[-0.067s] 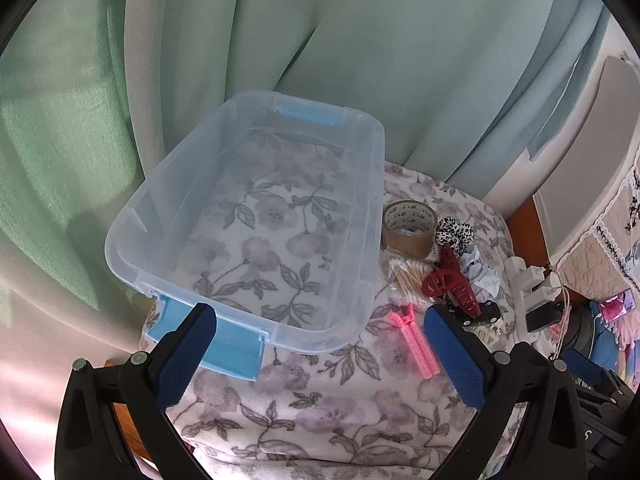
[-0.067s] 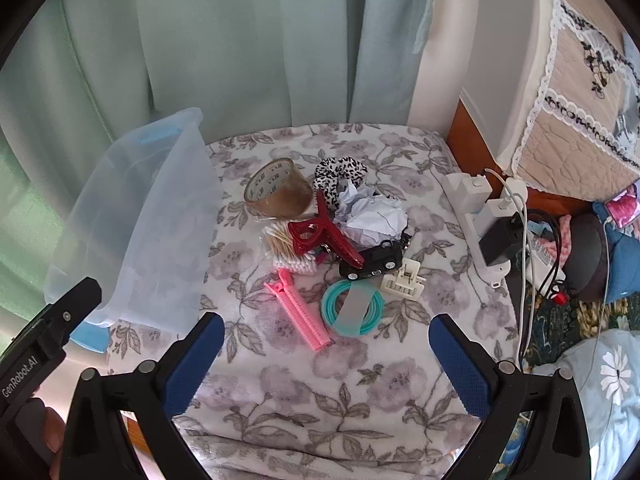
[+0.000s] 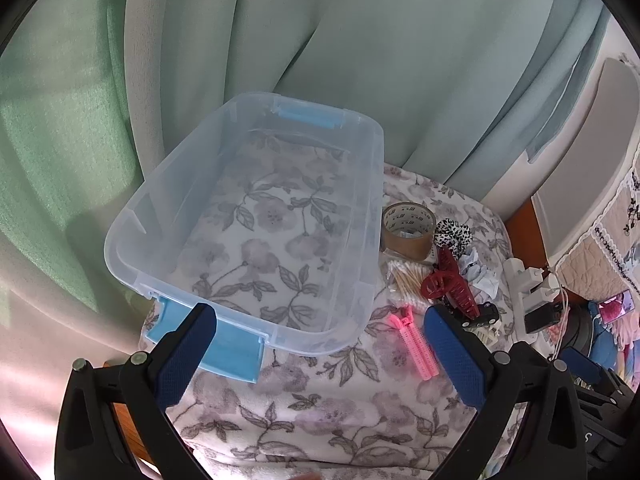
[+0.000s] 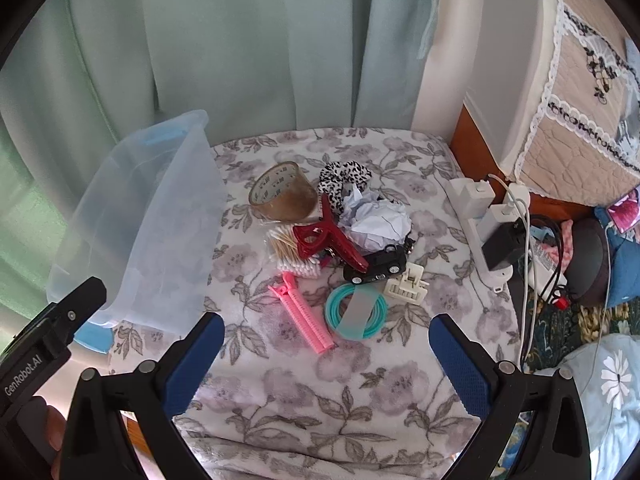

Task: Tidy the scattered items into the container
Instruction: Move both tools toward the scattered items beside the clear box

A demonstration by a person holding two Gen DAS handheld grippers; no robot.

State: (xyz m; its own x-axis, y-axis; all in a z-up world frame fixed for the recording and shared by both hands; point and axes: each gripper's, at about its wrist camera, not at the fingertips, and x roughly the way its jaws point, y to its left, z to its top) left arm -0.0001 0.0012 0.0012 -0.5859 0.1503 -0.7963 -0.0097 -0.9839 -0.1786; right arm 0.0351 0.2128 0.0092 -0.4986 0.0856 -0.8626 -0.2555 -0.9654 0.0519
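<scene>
A clear plastic bin (image 3: 372,184) with blue latches stands empty on the floral blanket, seen also at the left (image 4: 160,216). To its right lies a heap: brown tape roll (image 4: 286,194), leopard scrunchie (image 4: 344,176), crumpled paper (image 4: 380,222), red claw clip (image 4: 324,240), cotton swabs (image 4: 288,258), black toy car (image 4: 378,266), pink clip (image 4: 304,320), teal cord coil (image 4: 356,312) and a cream clip (image 4: 406,284). My left gripper (image 3: 320,320) hovers open over the bin's near end. My right gripper (image 4: 326,332) hangs open just short of the pink clip. Both hold nothing.
Pale green curtains (image 3: 360,60) hang close behind the bin. A white power strip (image 4: 480,216) with chargers and cables lies at the blanket's right edge, with clutter on the floor beyond. A quilted cover (image 4: 580,120) stands at far right. The left gripper's body (image 4: 44,340) shows in the right wrist view.
</scene>
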